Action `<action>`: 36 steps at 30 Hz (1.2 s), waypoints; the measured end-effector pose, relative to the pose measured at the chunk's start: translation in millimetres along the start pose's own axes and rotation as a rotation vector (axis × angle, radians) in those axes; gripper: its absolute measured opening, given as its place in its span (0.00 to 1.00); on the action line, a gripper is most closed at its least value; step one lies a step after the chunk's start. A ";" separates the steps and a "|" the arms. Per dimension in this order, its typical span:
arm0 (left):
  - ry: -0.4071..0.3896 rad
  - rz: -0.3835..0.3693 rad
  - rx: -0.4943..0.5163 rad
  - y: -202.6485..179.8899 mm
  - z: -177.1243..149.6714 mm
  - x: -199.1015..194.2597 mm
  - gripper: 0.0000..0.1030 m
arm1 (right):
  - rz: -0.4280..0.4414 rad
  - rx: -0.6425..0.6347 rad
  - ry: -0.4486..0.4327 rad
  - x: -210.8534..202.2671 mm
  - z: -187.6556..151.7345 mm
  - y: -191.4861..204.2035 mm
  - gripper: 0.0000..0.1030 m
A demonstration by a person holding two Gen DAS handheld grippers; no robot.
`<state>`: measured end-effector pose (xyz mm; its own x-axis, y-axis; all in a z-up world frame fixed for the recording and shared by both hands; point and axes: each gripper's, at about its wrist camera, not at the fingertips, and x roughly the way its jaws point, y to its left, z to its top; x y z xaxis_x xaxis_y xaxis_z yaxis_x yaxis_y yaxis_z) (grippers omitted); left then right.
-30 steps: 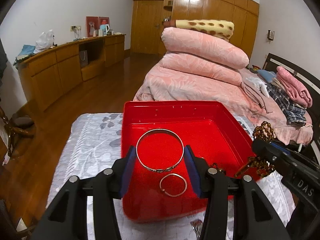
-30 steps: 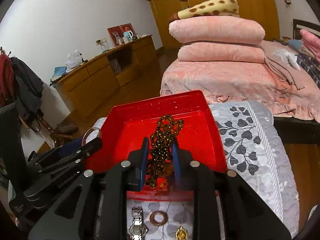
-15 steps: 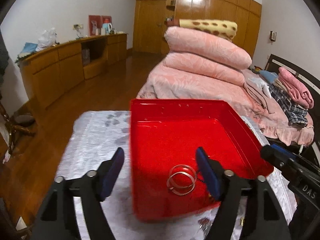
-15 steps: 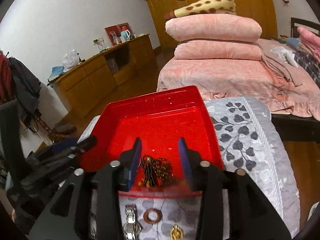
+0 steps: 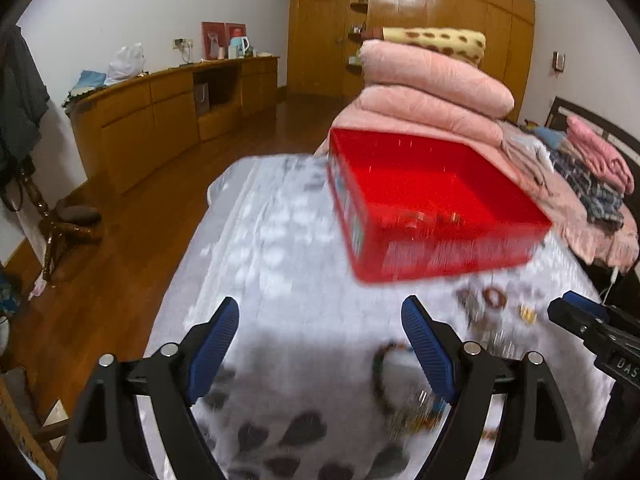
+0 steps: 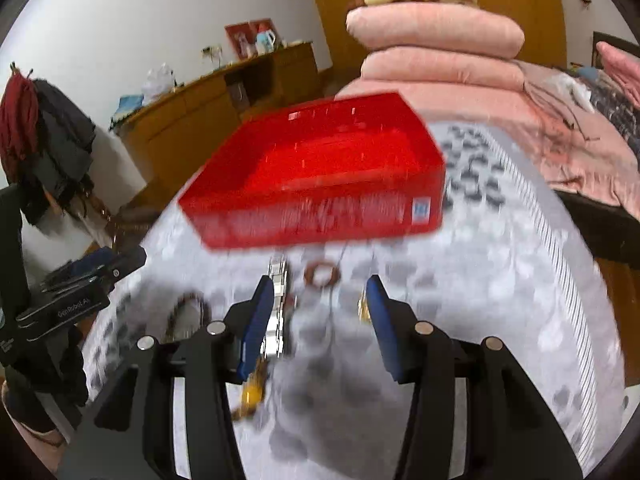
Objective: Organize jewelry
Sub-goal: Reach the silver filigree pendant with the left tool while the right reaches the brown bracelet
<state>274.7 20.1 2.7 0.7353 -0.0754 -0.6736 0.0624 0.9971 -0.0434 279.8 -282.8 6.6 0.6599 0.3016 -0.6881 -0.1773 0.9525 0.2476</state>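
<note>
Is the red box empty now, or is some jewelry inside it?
Not empty. In the left wrist view, the red box holds blurred ring shapes on its floor; what pieces they are cannot be told.

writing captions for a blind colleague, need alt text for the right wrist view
The right gripper hangs open and empty over a grey leaf-print cloth, its blue jaws apart above a metal watch band, a brown ring and a beaded bracelet. Beyond them sits a red plastic bin. The picture is motion-blurred.

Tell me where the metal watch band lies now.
In the right wrist view, the watch band lies on the grey cloth just before the red box, beside the right gripper's left finger, left of a brown ring.
</note>
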 end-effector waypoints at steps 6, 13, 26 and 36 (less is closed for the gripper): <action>0.027 -0.003 0.004 3.1 -30.1 -13.3 0.79 | -0.009 -0.015 0.038 -8.3 -30.5 9.1 0.46; 0.070 -0.052 0.029 -10.9 -53.4 -18.2 0.69 | -0.015 -0.017 0.062 -12.2 -46.5 8.6 0.46; 0.128 -0.123 0.043 -32.6 -61.3 -3.3 0.57 | -0.022 0.005 0.074 -12.6 -54.6 -2.9 0.46; 0.135 -0.209 0.055 -40.1 -55.7 3.6 0.27 | -0.016 0.021 0.086 -4.3 -52.7 -10.4 0.46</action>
<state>237.3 -19.5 -39.0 0.6060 -0.2738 -0.7469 0.2425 0.9578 -0.1545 240.3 -291.9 -28.9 0.5968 0.2898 -0.7482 -0.1515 0.9564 0.2496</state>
